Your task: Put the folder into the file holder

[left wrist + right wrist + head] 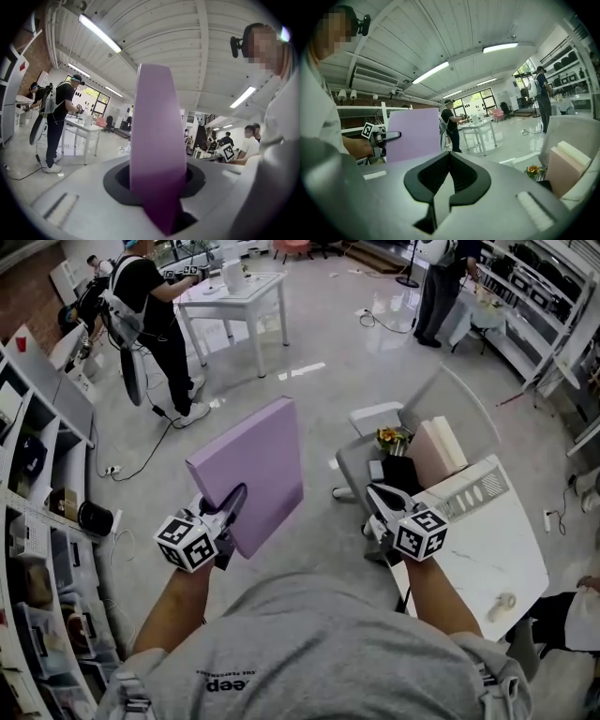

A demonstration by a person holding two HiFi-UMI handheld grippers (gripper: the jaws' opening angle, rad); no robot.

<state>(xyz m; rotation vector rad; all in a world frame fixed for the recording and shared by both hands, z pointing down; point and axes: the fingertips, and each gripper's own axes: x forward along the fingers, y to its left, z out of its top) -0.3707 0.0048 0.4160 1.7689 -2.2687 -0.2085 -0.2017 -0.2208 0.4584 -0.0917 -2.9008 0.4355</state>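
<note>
A lilac folder (pixel 253 474) is held upright over the floor, with my left gripper (pixel 232 504) shut on its lower edge. In the left gripper view the folder (pixel 152 140) rises edge-on between the jaws. My right gripper (pixel 380 498) is shut with nothing in it, near the left edge of the white table (pixel 487 563). A white file holder (pixel 473 488) with slotted sides stands on that table, with a pale pink folder (pixel 436 451) beside or inside it. In the right gripper view the lilac folder (pixel 412 133) shows at the left and the pink folder (pixel 565 164) at the right.
A grey chair (pixel 441 395) stands behind the table, with a small flower pot (pixel 389 437) near it. Shelves (pixel 37 521) line the left side. A person (pixel 155 315) stands by a white desk (pixel 234 292) further back, and cables lie on the floor.
</note>
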